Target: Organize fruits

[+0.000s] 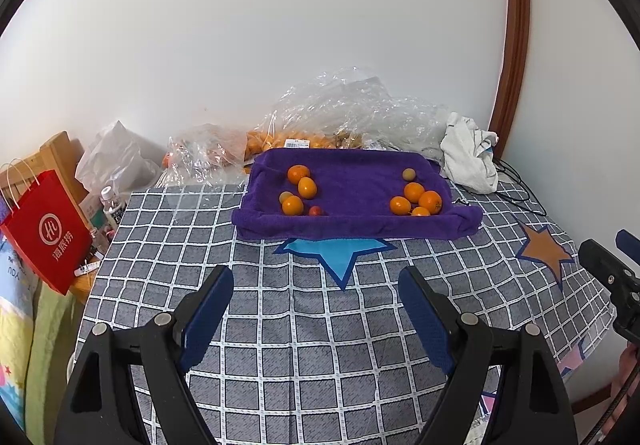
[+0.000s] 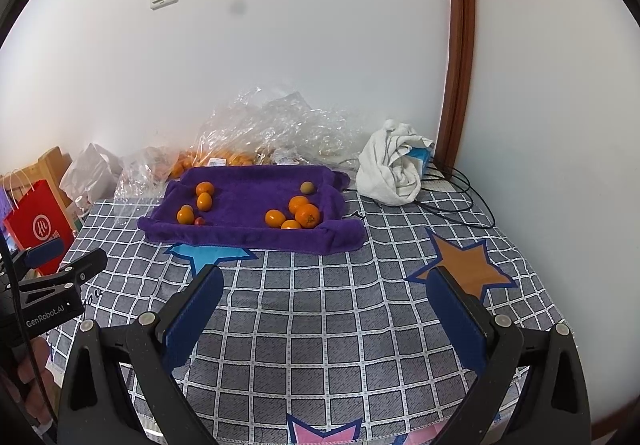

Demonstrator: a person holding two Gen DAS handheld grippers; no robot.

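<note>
Left wrist view looks along the left tool (image 1: 316,281), whose two blue-padded fingers stand wide apart with nothing between them, hovering over the checked cloth of the worktop (image 1: 280,325). Straight ahead, well apart from the fingertips, lies the purple towel (image 1: 352,181), folded up at its edges like a shallow tray, its long axis running left to right across the tool's line of reach.

Going left to right on the towel: a left cluster (image 1: 298,191) of three orange citrus fruits with a small greenish one tucked behind and a small red one at the front edge; a bare purple middle; then a lone greenish fruit (image 1: 409,174) toward the back, and a right cluster (image 1: 418,200) of four orange fruits lying close together. Behind the towel, against the wall, crumpled clear plastic bags (image 1: 344,113) hold more orange fruit, and a white cloth (image 1: 470,153) sits to their right.

Right wrist view shows the right tool (image 2: 324,281) likewise spread wide and empty, over the cloth; here the towel lies ahead and to the left, with the right cluster (image 2: 296,215) the nearer group.

By my judgement, the left tool is better placed for the left cluster and the right tool for the right one. Fruit lying in two groups would fit sorting part done or a mixed heap awaiting it; the pictures do not settle which.
</note>
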